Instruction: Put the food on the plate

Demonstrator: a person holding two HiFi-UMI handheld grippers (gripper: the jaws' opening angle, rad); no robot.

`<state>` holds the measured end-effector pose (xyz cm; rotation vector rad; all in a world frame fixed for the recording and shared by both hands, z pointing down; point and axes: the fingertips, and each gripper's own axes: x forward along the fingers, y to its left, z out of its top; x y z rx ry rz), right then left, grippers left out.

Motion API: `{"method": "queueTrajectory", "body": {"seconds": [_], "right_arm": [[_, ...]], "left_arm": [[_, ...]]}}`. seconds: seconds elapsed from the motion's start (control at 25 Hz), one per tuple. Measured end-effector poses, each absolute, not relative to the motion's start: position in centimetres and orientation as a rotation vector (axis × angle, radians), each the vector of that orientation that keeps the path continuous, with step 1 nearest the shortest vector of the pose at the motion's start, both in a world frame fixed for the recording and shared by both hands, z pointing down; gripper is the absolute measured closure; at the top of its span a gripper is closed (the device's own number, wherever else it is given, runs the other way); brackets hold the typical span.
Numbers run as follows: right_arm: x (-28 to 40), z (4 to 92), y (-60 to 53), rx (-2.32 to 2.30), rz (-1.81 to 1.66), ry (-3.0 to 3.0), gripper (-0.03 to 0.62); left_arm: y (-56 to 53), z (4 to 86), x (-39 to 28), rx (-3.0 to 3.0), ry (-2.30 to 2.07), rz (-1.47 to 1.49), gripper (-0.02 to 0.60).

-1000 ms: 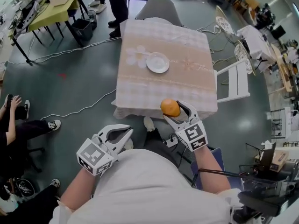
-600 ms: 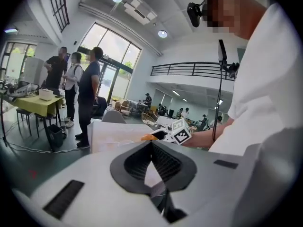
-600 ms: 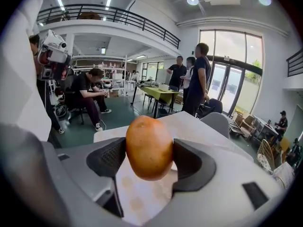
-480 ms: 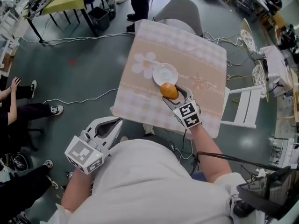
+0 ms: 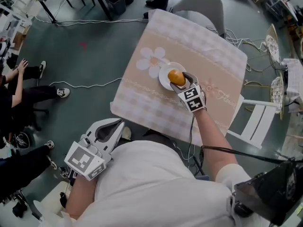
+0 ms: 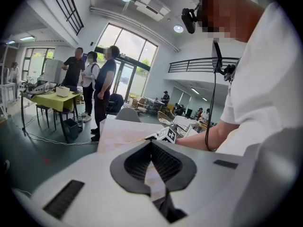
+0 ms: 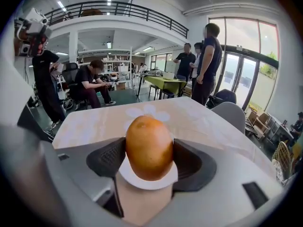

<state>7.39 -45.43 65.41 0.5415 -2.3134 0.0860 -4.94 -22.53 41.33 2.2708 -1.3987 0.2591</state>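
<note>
An orange-brown oval piece of food [image 5: 176, 77] is clamped between the jaws of my right gripper [image 5: 182, 81]. It hangs over the small white plate [image 5: 164, 76] in the middle of the pink checked tablecloth [image 5: 142, 105]. In the right gripper view the food [image 7: 148, 145] fills the gap of the right gripper [image 7: 149, 151], and the plate's white rim [image 7: 147, 183] shows just beneath it. I cannot tell whether the food touches the plate. My left gripper [image 5: 118, 125] is held low by my body, off the table, its jaws together with nothing between them; the left gripper [image 6: 151, 145] faces the table from the side.
A grey chair [image 5: 199, 1] stands at the table's far side and a white folding chair [image 5: 258, 122] at its right. Cables [image 5: 85, 85] lie on the floor to the left. Seated people [image 5: 19, 93] are at the left edge, and others stand [image 7: 208, 60] by a yellow-green table.
My right gripper has carried the food from the table's near edge out to above the plate. The left gripper has stayed by my body.
</note>
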Motion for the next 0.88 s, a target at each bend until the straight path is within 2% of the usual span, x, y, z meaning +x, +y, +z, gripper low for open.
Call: {"method": "queueTrajectory", "body": {"seconds": [0.28, 0.88], "right_arm": [[6.9, 68.3, -47.1, 0.486, 0.081, -2.294, 0.267], [6.9, 68.8, -46.9, 0.433, 0.017, -2.290, 0.266]], "left_arm": [[-23.2, 42.0, -5.3, 2.187, -1.472, 0.282, 0.572], [-24.1, 42.1, -4.2, 2.152, -1.492, 0.294, 0.572]]}}
